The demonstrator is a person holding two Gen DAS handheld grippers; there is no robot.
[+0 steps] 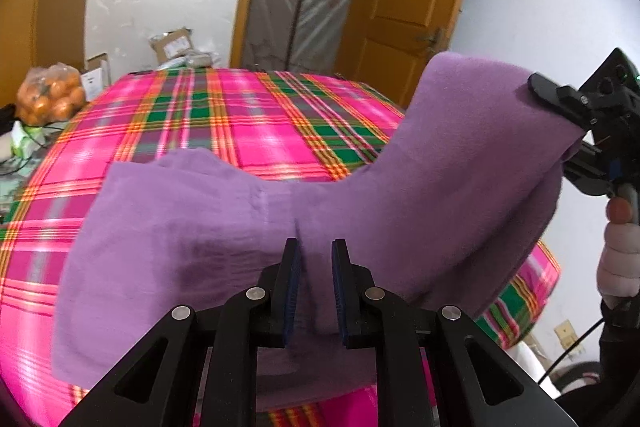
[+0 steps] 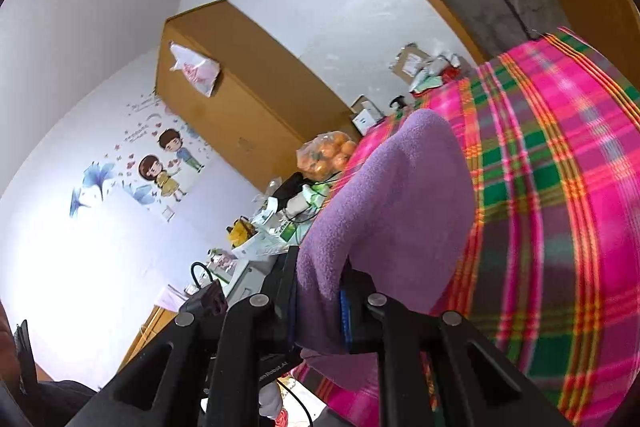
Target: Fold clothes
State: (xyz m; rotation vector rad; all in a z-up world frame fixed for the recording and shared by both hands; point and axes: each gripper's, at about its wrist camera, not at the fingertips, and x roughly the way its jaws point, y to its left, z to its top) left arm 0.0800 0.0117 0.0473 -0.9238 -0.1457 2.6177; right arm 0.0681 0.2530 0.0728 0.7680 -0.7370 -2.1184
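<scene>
Over plaid bedding (image 1: 248, 115), both grippers' fingers clamp the purple garment (image 1: 360, 219), right gripper (image 1: 560, 103) raised higher, tilted.

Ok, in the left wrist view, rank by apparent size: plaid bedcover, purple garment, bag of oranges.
1. plaid bedcover
2. purple garment, though its nearness to the camera inflates it
3. bag of oranges

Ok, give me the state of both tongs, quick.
Left tongs: shut on the purple garment, at its near edge.
Right tongs: shut on the purple garment, holding a raised part above the plaid cloth.
</scene>
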